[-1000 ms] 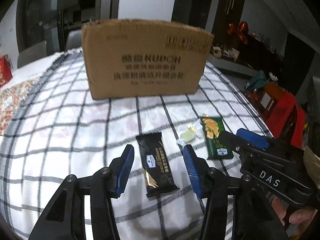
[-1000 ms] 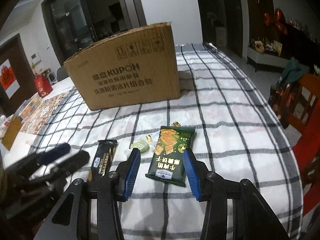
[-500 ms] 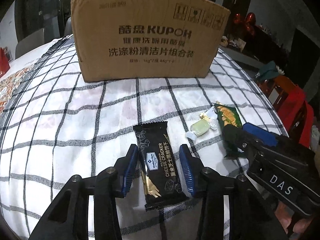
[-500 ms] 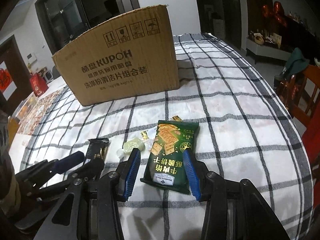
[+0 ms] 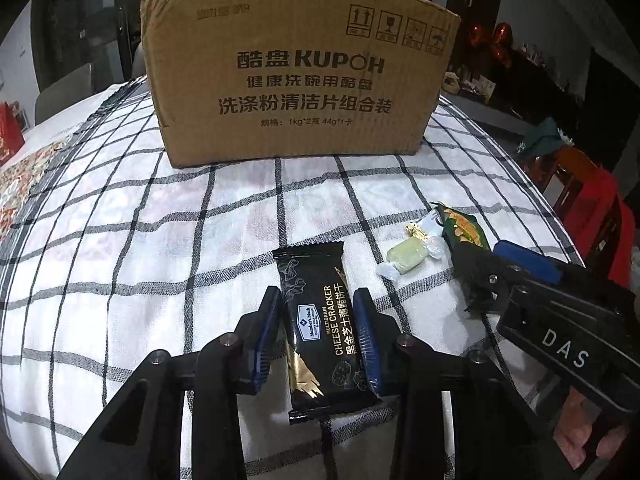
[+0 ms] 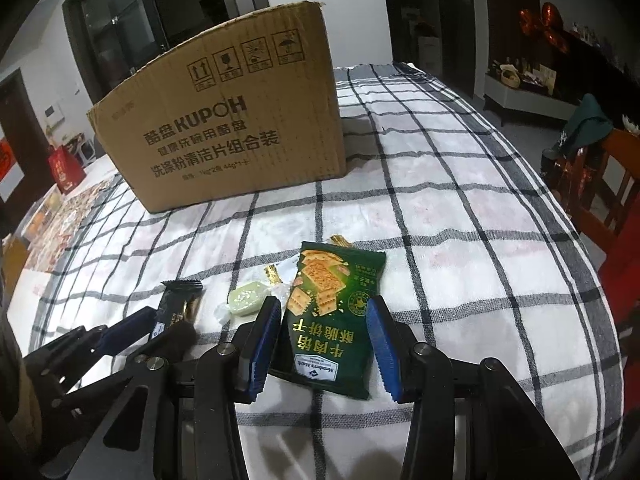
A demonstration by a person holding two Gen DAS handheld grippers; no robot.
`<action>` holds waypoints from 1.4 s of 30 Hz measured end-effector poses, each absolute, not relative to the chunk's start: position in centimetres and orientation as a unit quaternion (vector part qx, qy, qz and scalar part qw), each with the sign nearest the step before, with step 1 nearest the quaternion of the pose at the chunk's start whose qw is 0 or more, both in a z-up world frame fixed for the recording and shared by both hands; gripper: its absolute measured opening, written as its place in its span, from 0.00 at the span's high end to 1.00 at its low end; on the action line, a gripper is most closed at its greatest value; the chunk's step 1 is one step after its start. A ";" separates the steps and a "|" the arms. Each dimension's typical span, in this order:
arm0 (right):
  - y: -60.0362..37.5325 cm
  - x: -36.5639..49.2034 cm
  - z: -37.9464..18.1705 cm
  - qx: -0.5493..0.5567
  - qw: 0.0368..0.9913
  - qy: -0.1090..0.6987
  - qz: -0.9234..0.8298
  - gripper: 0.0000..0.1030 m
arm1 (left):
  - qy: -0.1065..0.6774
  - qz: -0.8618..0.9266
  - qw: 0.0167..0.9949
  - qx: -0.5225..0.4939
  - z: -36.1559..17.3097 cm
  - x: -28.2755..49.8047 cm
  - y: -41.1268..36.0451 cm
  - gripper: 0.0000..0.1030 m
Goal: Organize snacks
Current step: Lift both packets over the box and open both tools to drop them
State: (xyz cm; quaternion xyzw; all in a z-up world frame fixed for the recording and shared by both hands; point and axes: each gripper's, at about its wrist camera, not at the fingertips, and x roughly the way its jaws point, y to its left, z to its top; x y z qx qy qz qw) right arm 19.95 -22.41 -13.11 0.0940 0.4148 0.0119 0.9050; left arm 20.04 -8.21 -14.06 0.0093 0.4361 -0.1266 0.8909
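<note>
The left tongs (image 5: 316, 300) are narrowed around the black cracker pack (image 5: 323, 328), and both blue pads (image 5: 267, 336) seem to press against its long edges, so the pack is held between them while it lies flat on the checked cloth of the bench (image 5: 120, 260). The right tongs (image 6: 322, 312) stand wider, with one pad on each side of the green cracker bag (image 6: 336, 304); the left pad is close to the bag's edge, and a small gap shows between the right pad and the bag, so they are not gripping it. The bag also lies flat on the cloth, its printed text upside down in the right wrist view. Between the two packs lies a pale green candy (image 5: 404, 258) in a clear twisted wrapper, and just beside it, toward the green bag, a small wrapped sweet with a gold end (image 5: 424, 228). Behind all the snacks, well apart from them, a brown cardboard box (image 5: 300, 88) with the print KUPOH stands upright on the bench. In the left wrist view the right tongs come in from the right side and cover the near part of the green bag.
</note>
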 end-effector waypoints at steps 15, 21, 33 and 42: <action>-22.0 19.0 -12.8 0.070 0.912 0.404 0.006 0.55 | 0.423 -0.133 0.896 0.006 -13.2 19.2 -7.5 0.69; -22.2 17.9 -11.4 0.073 0.918 0.389 0.006 0.55 | 0.410 -0.138 0.902 0.003 -11.6 18.5 -7.2 0.69; -21.2 16.0 -6.8 0.074 0.938 0.337 0.036 0.55 | 0.371 -0.146 0.917 0.002 -7.3 16.8 -6.7 0.69; -20.7 16.3 -3.8 0.066 0.951 0.298 0.051 0.55 | 0.324 -0.140 0.936 0.004 -3.1 17.4 -5.6 0.69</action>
